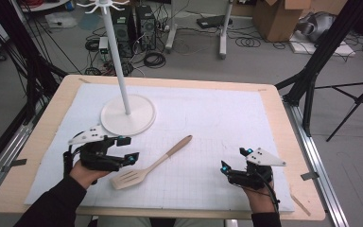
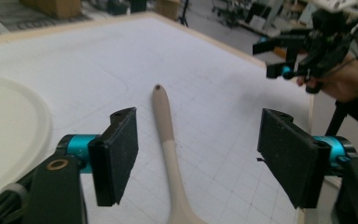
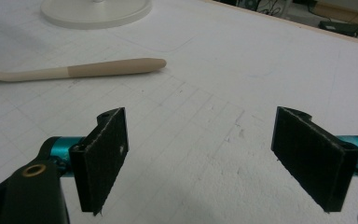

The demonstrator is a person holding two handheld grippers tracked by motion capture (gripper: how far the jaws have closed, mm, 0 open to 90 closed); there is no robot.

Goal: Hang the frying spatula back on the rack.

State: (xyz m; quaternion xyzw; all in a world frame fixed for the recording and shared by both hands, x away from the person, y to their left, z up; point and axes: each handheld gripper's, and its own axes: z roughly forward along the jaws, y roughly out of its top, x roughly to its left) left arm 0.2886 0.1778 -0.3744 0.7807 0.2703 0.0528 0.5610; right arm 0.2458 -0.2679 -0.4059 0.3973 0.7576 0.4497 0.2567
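A beige slotted spatula (image 1: 153,163) with a tan handle end lies flat on the white gridded mat (image 1: 217,123), handle pointing to the far right. My left gripper (image 1: 128,149) hovers just left of the spatula's head, open. In the left gripper view the handle (image 2: 165,135) runs away between the two spread pads (image 2: 116,154), and neither pad touches it. My right gripper (image 1: 234,159) is open near the front right of the mat, well apart from the spatula. In the right gripper view (image 3: 200,158) there is bare mat between its jaws and the handle (image 3: 98,70) lies far off to the left.
A white stand with a tall pole and hooks on top rests on a round base (image 1: 127,116) at the back left of the mat, just beyond my left gripper. The wooden table edge (image 1: 307,189) frames the mat. Tripods and cables stand on the floor around.
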